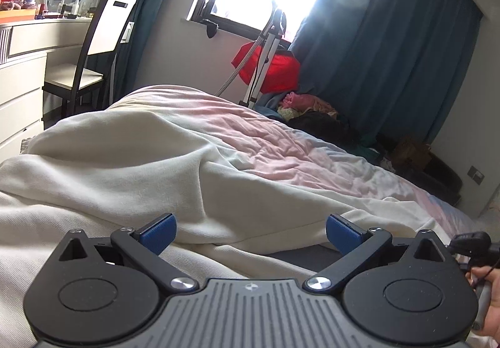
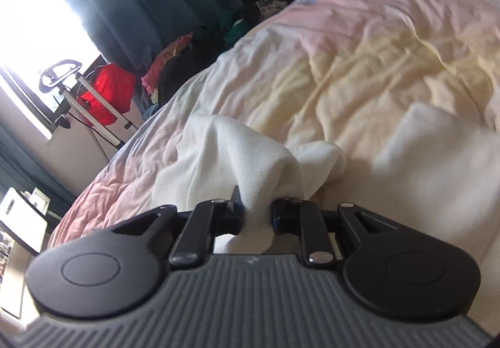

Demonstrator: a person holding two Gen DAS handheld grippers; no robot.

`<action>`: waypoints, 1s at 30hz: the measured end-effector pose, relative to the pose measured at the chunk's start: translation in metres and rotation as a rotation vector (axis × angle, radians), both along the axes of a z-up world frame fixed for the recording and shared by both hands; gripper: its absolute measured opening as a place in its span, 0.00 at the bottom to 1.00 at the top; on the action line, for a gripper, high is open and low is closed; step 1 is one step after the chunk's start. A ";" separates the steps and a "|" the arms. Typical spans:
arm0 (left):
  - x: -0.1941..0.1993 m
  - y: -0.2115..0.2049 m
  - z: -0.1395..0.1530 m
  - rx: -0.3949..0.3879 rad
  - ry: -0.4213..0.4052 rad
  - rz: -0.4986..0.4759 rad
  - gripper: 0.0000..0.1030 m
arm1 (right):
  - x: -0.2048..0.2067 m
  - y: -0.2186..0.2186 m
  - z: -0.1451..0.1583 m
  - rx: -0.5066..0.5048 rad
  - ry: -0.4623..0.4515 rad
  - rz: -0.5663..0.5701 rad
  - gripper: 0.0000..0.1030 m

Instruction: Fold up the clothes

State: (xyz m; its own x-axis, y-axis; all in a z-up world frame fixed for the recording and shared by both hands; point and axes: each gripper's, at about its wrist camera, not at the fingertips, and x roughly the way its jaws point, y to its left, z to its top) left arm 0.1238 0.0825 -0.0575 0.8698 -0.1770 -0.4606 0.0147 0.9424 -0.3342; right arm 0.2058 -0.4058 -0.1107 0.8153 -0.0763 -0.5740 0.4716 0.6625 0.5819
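The left gripper (image 1: 251, 234) has a grey ribbed central plate bearing a small round emblem; on either side of that plate sit two black round housings, each with a raised disc. Black link arms run forward from silver screws beside the plate to fingers (image 1: 157, 235) faced with blue pads. Just right of the plate's far housing, a black cable connector and a bare-skinned hand (image 1: 487, 298) show. The right gripper (image 2: 257, 213) has the same grey ribbed plate, black housings, silver screws, and black fingers (image 2: 236, 207).
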 end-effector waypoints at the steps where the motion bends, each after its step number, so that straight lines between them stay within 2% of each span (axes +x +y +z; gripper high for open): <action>1: 0.001 -0.001 -0.001 0.001 0.007 -0.004 1.00 | -0.006 -0.002 -0.006 0.022 0.003 0.000 0.32; 2: 0.001 -0.003 -0.003 0.002 0.014 -0.008 1.00 | -0.012 -0.003 -0.011 0.042 0.005 0.000 0.34; 3: 0.002 -0.005 -0.004 0.004 0.020 -0.013 1.00 | -0.019 -0.005 -0.013 0.044 -0.003 -0.002 0.43; 4: 0.004 -0.007 -0.005 0.007 0.022 -0.020 1.00 | -0.026 -0.007 -0.013 0.040 -0.014 -0.005 0.57; 6: 0.005 -0.010 -0.007 0.007 0.030 -0.036 1.00 | -0.036 -0.015 -0.011 0.022 -0.039 -0.033 0.72; 9: 0.008 -0.017 -0.012 0.000 0.045 -0.062 1.00 | -0.033 -0.038 -0.012 0.079 -0.121 -0.067 0.73; 11: 0.011 -0.021 -0.016 -0.001 0.057 -0.079 1.00 | -0.023 -0.054 -0.020 0.187 -0.182 -0.086 0.72; 12: 0.012 -0.023 -0.018 0.001 0.063 -0.086 1.00 | -0.013 -0.060 -0.026 0.248 -0.184 -0.089 0.71; 14: 0.016 -0.025 -0.022 0.010 0.071 -0.084 1.00 | 0.009 -0.062 -0.033 0.250 -0.156 -0.082 0.62; 15: 0.018 -0.025 -0.023 0.013 0.075 -0.081 1.00 | 0.019 -0.058 -0.033 0.209 -0.141 -0.064 0.55; 17: 0.022 -0.026 -0.026 0.011 0.083 -0.075 1.00 | 0.040 -0.037 -0.027 0.085 -0.104 0.023 0.54; 18: 0.024 -0.026 -0.027 0.008 0.087 -0.073 1.00 | 0.048 -0.023 -0.022 0.013 -0.090 0.082 0.49; 19: 0.026 -0.026 -0.028 0.005 0.091 -0.070 1.00 | 0.054 -0.006 -0.017 -0.074 -0.082 0.150 0.44; 22: 0.030 -0.027 -0.031 0.005 0.100 -0.070 1.00 | 0.060 0.046 -0.005 -0.342 -0.079 0.318 0.36; 23: 0.031 -0.028 -0.032 0.006 0.103 -0.071 1.00 | 0.059 0.060 -0.004 -0.405 -0.085 0.363 0.28; 24: 0.031 -0.028 -0.033 0.006 0.105 -0.072 1.00 | 0.057 0.070 -0.003 -0.456 -0.094 0.392 0.20; 30: 0.028 -0.030 -0.034 0.018 0.099 -0.078 1.00 | 0.017 0.120 0.011 -0.674 -0.195 0.594 0.11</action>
State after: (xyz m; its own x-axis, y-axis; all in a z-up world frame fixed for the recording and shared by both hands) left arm 0.1523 0.0521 -0.0911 0.8037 -0.2335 -0.5472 0.0562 0.9454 -0.3209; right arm 0.2233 -0.2860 -0.0992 0.9053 0.1173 -0.4082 -0.1204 0.9926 0.0182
